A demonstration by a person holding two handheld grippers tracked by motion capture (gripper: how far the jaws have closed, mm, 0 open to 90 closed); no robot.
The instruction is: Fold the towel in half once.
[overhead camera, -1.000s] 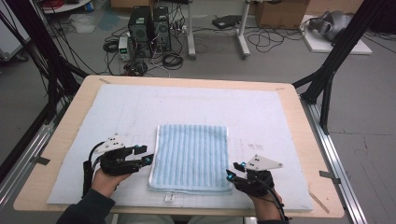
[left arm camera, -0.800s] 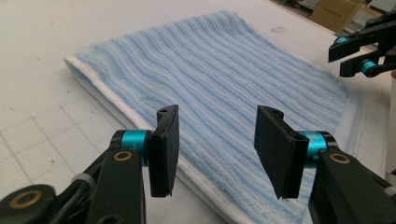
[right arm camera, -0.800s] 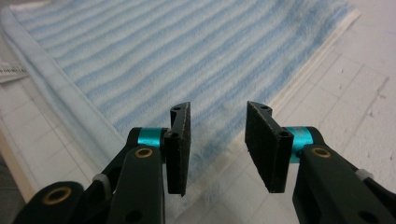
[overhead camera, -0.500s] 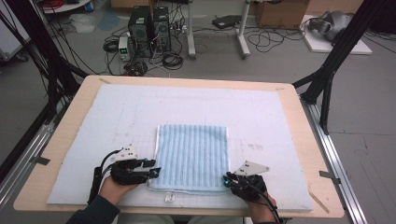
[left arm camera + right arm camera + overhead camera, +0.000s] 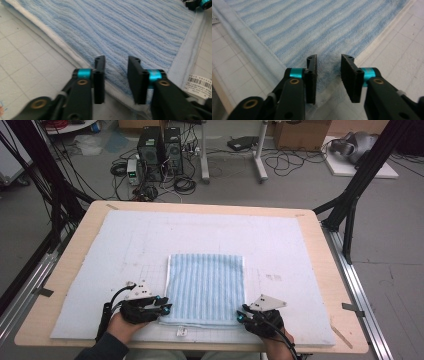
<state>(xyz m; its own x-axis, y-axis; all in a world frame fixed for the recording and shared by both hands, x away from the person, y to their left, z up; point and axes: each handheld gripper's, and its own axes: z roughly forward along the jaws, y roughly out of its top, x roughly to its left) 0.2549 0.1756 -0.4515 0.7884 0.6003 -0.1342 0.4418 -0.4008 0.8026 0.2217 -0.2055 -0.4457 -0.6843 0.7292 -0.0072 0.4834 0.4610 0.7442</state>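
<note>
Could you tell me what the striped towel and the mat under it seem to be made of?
Towel: likely cotton terry, matte; fuzzy ribbed blue-and-white pile, flat woven hem, sewn-in label at its near edge. Mat: pale, matte, faintly printed with grid lines; possibly foam or felt, but the look leaves it open.

Wooden tabletop (image 5: 330, 285) stood covered by a pale blue gridded mat (image 5: 125, 250), bare wood left along the edges. Beyond the far edge, on the grey floor, sat two dark computer towers (image 5: 160, 145) amid tangled black cables (image 5: 185, 182). Farther right rose the white legs of a stand (image 5: 260, 162), a cardboard box (image 5: 300, 132) behind them. Flanked by black frame struts (image 5: 357, 185) at the right and at the left (image 5: 35, 175). Lined along both sides by metal rails (image 5: 360, 295).
</note>
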